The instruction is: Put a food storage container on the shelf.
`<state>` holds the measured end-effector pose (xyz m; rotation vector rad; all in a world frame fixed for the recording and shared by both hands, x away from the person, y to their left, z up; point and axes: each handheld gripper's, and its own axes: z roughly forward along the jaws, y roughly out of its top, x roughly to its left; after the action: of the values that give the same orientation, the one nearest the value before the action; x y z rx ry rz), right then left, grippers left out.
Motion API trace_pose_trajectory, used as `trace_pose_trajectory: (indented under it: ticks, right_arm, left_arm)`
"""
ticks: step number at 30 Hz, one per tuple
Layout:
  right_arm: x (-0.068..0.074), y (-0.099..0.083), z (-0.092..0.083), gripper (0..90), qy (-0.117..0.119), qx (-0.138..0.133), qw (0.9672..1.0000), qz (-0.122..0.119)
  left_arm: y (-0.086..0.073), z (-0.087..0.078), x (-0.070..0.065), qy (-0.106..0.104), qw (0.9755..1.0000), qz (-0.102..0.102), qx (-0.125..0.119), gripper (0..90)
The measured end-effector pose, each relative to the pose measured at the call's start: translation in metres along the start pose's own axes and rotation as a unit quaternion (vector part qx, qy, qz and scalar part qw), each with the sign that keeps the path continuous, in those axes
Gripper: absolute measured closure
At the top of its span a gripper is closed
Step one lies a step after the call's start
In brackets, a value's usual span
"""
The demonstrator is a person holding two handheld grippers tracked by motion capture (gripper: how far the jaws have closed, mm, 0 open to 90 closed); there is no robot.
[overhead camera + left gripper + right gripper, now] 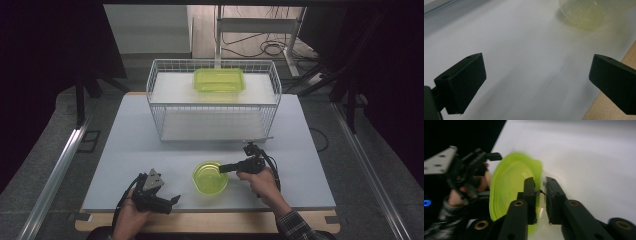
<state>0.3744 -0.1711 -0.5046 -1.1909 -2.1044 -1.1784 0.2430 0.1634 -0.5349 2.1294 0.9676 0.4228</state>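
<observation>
My right gripper (539, 195) has its fingers pinched narrow over the rim of the green bowl (210, 177), one inside and one outside, which I judge gives a firm hold. The bowl sits near the front of the counter (125, 145). My left gripper (156, 195) waits beside it, fingers wide, holding nothing.

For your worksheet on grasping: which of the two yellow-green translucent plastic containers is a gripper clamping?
The round yellow-green plastic bowl on the table; the right gripper pinches its rim. The rectangular container sits untouched atop the wire rack.
</observation>
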Motion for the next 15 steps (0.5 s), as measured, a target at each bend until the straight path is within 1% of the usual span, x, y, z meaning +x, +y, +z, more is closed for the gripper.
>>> trace_pose_trajectory:
  ticks: [1,5,8,9,12,15]
  right_arm:
    - [0.001,0.000,0.000,80.3,-0.005,0.003,1.0000,0.000]
    - [0.004,0.001,-0.001,80.8,-0.005,0.000,1.0000,-0.001]
    - [0.006,0.003,-0.007,80.8,0.003,-0.012,0.9999,0.004]
    - [0.007,0.004,-0.009,80.8,0.004,-0.014,0.9999,0.002]
    - [0.012,0.007,-0.016,80.8,-0.003,-0.025,0.9997,-0.005]
    - [0.014,0.010,-0.021,80.7,-0.001,-0.034,0.9994,-0.006]
  left_arm:
    - [0.000,0.000,0.000,0.000,1.0000,0.000,0.000,1.0]
    - [0.000,0.000,0.000,0.000,1.0000,0.000,-0.001,1.0]
    - [0.000,0.000,0.000,0.001,1.0000,0.000,-0.002,1.0]
    - [0.000,-0.001,0.000,0.002,1.0000,0.000,-0.002,1.0]
    - [0.000,-0.001,0.000,-0.001,1.0000,-0.006,-0.002,1.2]
    - [0.001,-0.001,0.000,-0.001,1.0000,-0.008,-0.001,1.2]
